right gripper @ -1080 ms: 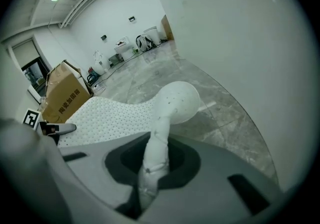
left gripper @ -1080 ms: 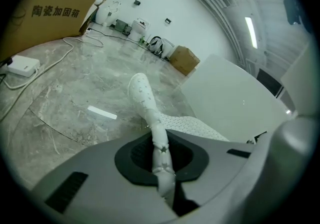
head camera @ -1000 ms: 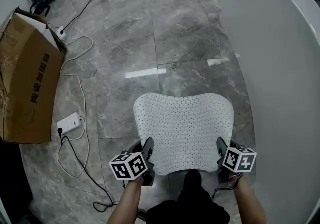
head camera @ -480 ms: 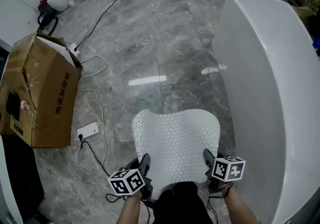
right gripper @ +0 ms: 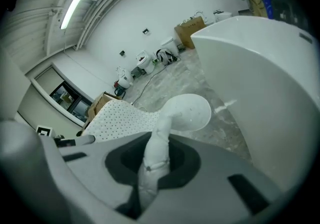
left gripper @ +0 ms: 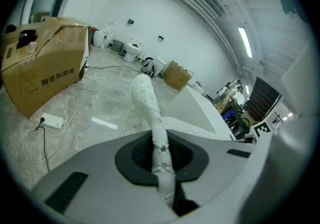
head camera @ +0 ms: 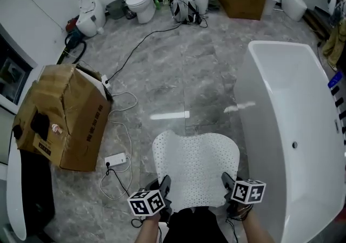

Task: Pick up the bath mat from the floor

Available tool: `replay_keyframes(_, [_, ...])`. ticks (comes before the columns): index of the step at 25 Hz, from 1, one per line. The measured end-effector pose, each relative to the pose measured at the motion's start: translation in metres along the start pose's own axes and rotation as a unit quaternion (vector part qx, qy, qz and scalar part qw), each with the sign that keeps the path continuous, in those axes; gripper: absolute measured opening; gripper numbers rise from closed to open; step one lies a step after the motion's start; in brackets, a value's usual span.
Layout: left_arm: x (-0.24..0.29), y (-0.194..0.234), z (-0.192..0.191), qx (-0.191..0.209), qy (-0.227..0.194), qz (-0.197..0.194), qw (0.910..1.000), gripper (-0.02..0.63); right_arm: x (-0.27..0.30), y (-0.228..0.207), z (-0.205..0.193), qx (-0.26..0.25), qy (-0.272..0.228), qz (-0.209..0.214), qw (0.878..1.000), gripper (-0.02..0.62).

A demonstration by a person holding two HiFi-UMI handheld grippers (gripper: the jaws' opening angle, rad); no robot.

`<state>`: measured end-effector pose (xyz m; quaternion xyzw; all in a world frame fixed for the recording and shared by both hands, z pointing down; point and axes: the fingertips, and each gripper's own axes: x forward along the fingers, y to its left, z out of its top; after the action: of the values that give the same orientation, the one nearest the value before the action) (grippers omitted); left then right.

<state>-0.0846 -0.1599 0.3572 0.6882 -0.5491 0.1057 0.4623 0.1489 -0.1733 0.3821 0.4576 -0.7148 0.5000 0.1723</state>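
left gripper is clenched on the near left corner of the bath mat, right gripper on its near right corner. the mat stretches forward and down from both, long axis pointing away; whether its far edge touches the floor is unclear.

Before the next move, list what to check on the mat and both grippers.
1. Grip of left gripper on mat: ok, shut on its near edge.
2. Grip of right gripper on mat: ok, shut on its near edge.
3. Mat spread between the grippers, not bunched: ok.
4. Mat's far edge off the floor: cannot tell.
5. Mat apart from tub: ok, floor shows between them.
6. Power strip apart from mat: ok, it lies off to the left.
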Motion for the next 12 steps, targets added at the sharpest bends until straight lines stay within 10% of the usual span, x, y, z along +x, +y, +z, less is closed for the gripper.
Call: replay_keyframes(12, [-0.045, -0.012, 0.115, 0.026, -0.042, -0.014, 0.9987, 0.020, -0.015, 0.080, 0.089, -0.014, -0.048, 0.024, 0.998, 0.026])
